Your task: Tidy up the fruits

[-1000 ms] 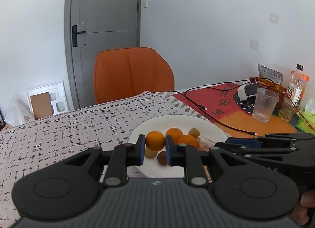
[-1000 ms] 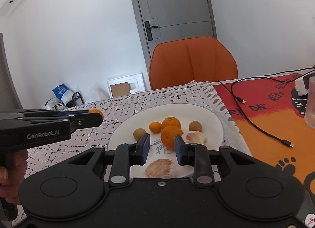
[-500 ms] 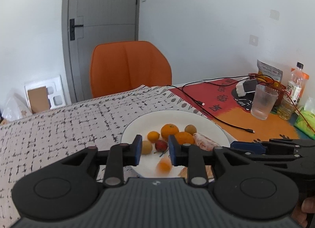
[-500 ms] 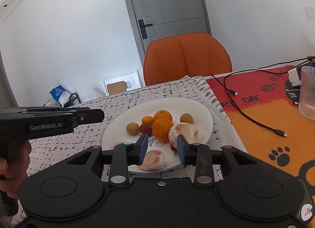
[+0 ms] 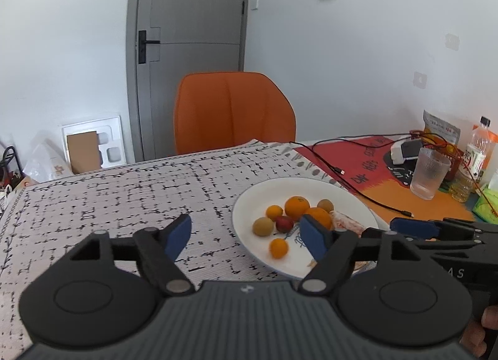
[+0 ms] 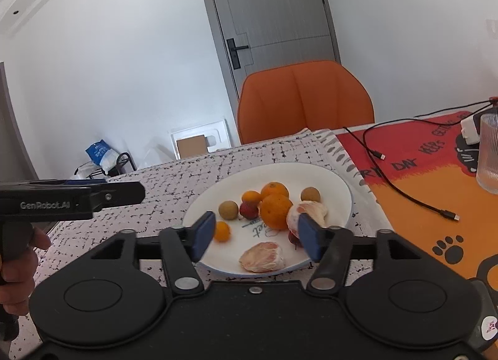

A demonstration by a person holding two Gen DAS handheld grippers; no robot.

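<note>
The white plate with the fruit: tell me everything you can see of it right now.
The round white plate, shallow and glossy like ceramic, has a thin bluish rim and dark lettering at its centre. It lies flat on the black-and-white patterned tablecloth, near the red-and-orange mat. It carries oranges, small brownish and red fruits, and two peeled citrus pieces. Neither gripper touches it.

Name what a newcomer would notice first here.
The white plate of fruit on the speckled tablecloth: oranges, small brown fruits and peeled segments. Behind the table stands a bright orange chair. Up close, the right gripper and the left gripper are opening, nothing between the pads.
</note>
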